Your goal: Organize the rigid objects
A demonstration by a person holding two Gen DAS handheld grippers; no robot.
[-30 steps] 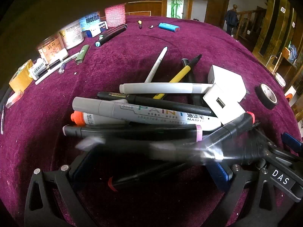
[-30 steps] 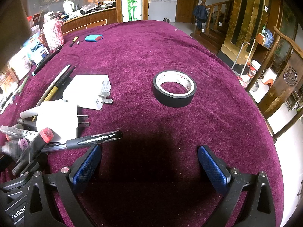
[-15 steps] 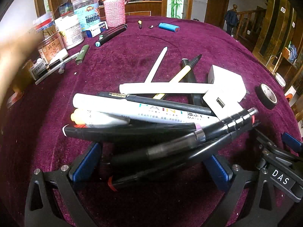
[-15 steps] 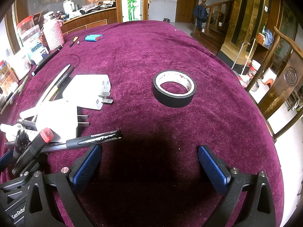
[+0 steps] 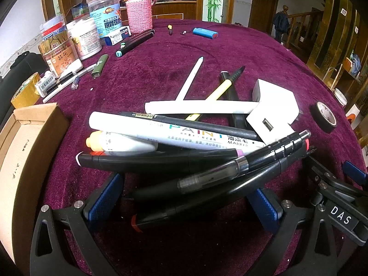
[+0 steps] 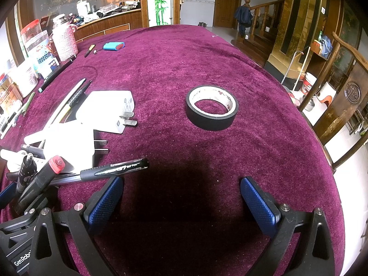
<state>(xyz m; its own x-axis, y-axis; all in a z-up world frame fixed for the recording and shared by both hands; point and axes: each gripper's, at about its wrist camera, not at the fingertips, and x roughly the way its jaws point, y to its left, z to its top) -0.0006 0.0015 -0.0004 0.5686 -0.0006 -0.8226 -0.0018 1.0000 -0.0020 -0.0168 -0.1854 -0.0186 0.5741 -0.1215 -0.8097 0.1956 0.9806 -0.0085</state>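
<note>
A heap of pens and markers (image 5: 184,151) lies on the purple cloth, just ahead of my left gripper (image 5: 184,204). It stands open, and the nearest black markers lie across the gap between its blue pads without being clamped. The heap holds a white paint marker (image 5: 174,133), an orange-capped marker (image 5: 119,141) and a clear gel pen (image 5: 214,177). Two white chargers (image 5: 273,110) rest at its right end. My right gripper (image 6: 182,202) is open over bare cloth, with a black pen (image 6: 115,169) by its left finger. A black tape roll (image 6: 211,107) lies ahead.
A cardboard box (image 5: 27,149) sits at the left edge of the left wrist view. Jars, a pink knitted bottle (image 5: 140,13), gold tape (image 5: 25,92) and more pens line the far left. A blue lighter (image 5: 204,33) lies at the back. A wooden chair (image 6: 340,105) stands beyond the table's right edge.
A clear gel pen that was blurred in motion now rests on the heap. The cardboard box has come into view at the left. Both grippers have stayed in place and open.
</note>
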